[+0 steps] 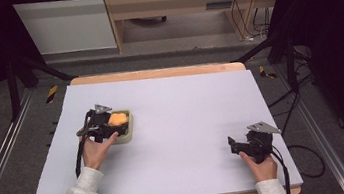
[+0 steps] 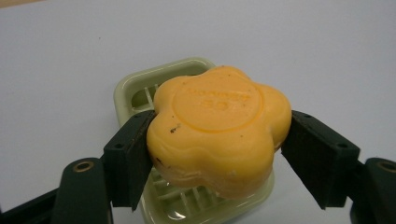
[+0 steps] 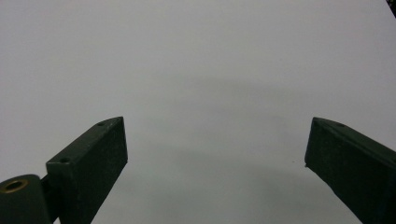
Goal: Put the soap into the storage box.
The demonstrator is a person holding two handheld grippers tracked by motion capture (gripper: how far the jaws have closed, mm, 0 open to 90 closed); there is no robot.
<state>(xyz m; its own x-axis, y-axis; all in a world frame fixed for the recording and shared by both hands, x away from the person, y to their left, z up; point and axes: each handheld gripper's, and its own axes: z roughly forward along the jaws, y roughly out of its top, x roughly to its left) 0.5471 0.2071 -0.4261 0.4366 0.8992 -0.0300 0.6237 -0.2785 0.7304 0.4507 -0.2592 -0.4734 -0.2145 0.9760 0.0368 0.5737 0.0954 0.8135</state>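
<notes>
The orange flower-shaped soap bar [image 2: 218, 128] sits between the two black jaws of the left gripper [image 2: 217, 154], which press on its left and right lobes, so the tool is clamped on it. The bar hangs just above the pale green soap dish [image 2: 140, 88], whose slotted floor shows behind and beneath it; whether the bar's underside touches the dish cannot be told. In the high view the soap [image 1: 118, 119] and the dish [image 1: 130, 127] lie on the left half of the white table [image 1: 184, 125], with the left gripper [image 1: 104, 126] held over the dish's near-left side by the person's left hand [image 1: 95, 152].

Judging by this, the step in hand is either lifting the bar out of the dish or setting it in; the pictures alone do not settle which. Either way the next move calls for a level, steady vertical motion, since the bar's rounded lobes could slip in the pads.

A round stamped emblem on the soap's top face carries raised lettering, too soft to read.

The right gripper [image 1: 247, 146] rests well apart, near the table's right front, its jaws spread wide over bare tabletop with nothing between them.
</notes>
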